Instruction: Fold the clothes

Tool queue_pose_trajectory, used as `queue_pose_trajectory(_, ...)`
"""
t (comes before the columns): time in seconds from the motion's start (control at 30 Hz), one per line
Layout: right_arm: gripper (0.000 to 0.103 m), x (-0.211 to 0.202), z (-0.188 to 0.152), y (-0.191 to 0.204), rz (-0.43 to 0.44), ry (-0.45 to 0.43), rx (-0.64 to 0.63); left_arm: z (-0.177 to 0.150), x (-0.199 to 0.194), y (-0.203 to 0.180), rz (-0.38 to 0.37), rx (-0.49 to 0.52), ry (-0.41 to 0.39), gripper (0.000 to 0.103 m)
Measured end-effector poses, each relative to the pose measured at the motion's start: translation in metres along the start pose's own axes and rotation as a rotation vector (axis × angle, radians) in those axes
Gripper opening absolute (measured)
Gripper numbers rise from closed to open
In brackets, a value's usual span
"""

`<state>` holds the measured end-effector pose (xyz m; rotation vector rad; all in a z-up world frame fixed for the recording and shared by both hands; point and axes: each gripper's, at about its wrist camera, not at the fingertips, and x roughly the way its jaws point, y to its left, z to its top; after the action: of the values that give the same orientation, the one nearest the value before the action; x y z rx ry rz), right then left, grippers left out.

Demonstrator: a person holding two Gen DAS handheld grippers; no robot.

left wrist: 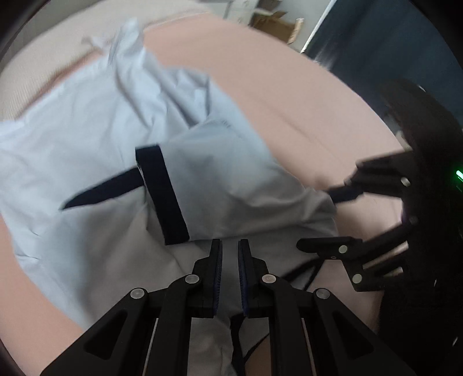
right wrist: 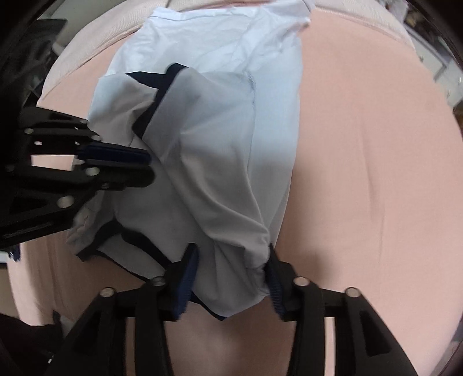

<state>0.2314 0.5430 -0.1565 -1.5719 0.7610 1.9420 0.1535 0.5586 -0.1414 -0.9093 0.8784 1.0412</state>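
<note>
Shirt time: a crumpled pale blue cotton shirt with navy trim (right wrist: 208, 138) lies mid-frame on the pink bed sheet (right wrist: 376, 173). Right gripper (right wrist: 231, 260), bottom centre, has its tongs half-wide around a bunched fold, though I can't tell if they pinch it. Left gripper (left wrist: 230, 251), lower middle, is nearly closed, nothing between.

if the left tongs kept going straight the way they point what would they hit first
Most likely the light blue shirt lying right beneath the left tongs; its navy-cuffed sleeve lies just beyond. Depth is unclear.

A bedroom, seemingly: a pink-sheeted bed (right wrist: 376, 144), with cardboard boxes (left wrist: 275, 26) beyond it.
</note>
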Motion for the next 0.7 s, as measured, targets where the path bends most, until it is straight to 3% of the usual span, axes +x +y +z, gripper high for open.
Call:
queue_pose_trajectory(0.07, 0.066, -0.004, -0.001, 0.003, -0.033, -0.003, -0.026, -0.006, -0.014, -0.003, 0.024, 0.025, -0.043, 0.017)
queue_pose_trajectory(0.1, 0.067, -0.006, -0.002, 0.004, -0.049, -0.007, -0.03, -0.009, -0.022, -0.005, 0.029, 0.024, -0.065, 0.036)
queue_pose_trajectory(0.13, 0.068, -0.009, -0.003, 0.004, -0.068, -0.013, -0.032, -0.013, -0.029, -0.005, 0.036, 0.016, -0.083, 0.072)
queue_pose_trajectory(0.2, 0.07, -0.013, -0.006, 0.006, -0.115, -0.028, -0.041, -0.021, -0.041, -0.005, 0.049, 0.003, -0.113, 0.101)
queue_pose_trajectory(0.27, 0.072, -0.017, -0.01, 0.009, -0.158, -0.042, -0.059, -0.027, -0.047, -0.007, 0.066, 0.012, -0.119, 0.101)
queue_pose_trajectory(0.47, 0.072, -0.025, -0.022, 0.023, -0.267, -0.079, -0.157, -0.064, -0.056, -0.033, 0.221, 0.064, -0.112, 0.101)
queue_pose_trajectory(0.7, 0.072, -0.022, -0.044, 0.058, -0.462, -0.195, -0.404, -0.102, -0.056, -0.036, 0.308, 0.108, -0.083, 0.101)
